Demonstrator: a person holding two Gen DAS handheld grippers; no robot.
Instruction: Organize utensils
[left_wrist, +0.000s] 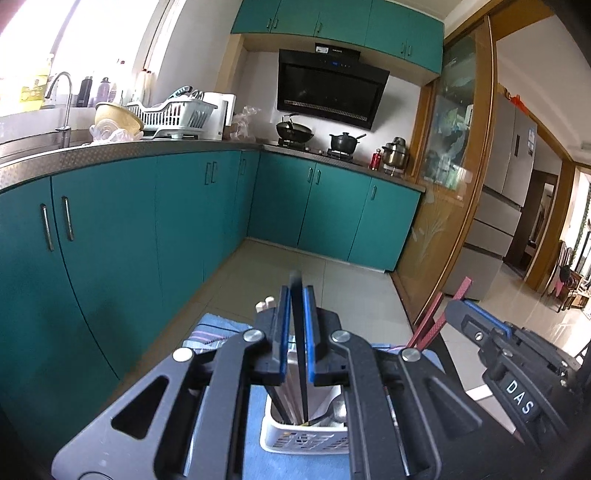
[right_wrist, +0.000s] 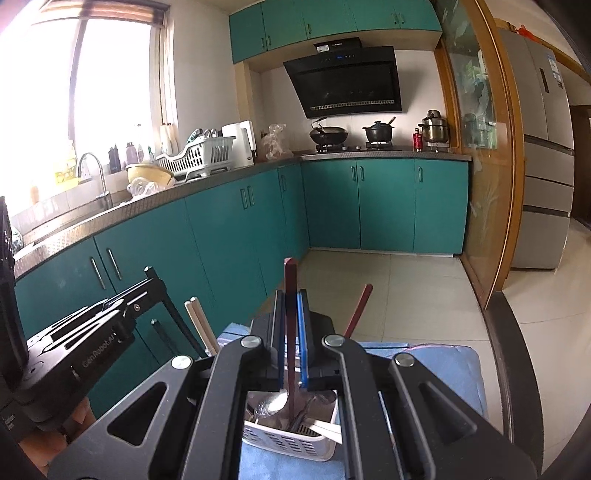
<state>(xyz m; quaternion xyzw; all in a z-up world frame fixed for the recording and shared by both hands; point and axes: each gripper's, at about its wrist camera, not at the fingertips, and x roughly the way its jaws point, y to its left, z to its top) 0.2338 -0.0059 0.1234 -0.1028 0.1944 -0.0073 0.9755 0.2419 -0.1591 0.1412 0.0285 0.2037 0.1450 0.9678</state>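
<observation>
Evidently both tools were busy over the same white utensil basket (left_wrist: 303, 439), which stood on a blue cloth (left_wrist: 258, 417) spread over the near surface.

The left hand-held gripper (left_wrist: 296, 295) was nearly closed, its blue-edged pads clamped on 1 black chopstick (left_wrist: 300, 354). That stick ran steeply down between the pads, with its lower end inside the basket among other dark sticks and a metal spoon (left_wrist: 338, 410).

The right hand-held gripper (right_wrist: 291, 299) was likewise almost closed, pinching 1 dark red chopstick (right_wrist: 291, 332) that stood close to upright, its lower end down in the same basket (right_wrist: 291, 439). A second red chopstick (right_wrist: 357, 312) leaned out to the right behind that gripper, and 2 pale chopsticks (right_wrist: 201, 325) leaned out to the left. A spoon bowl (right_wrist: 275, 404) lay in the basket just beside the held red stick.

Behind them ran teal cabinets (left_wrist: 122, 229) under a counter (left_wrist: 147, 149) with a dish rack (left_wrist: 171, 116).
</observation>
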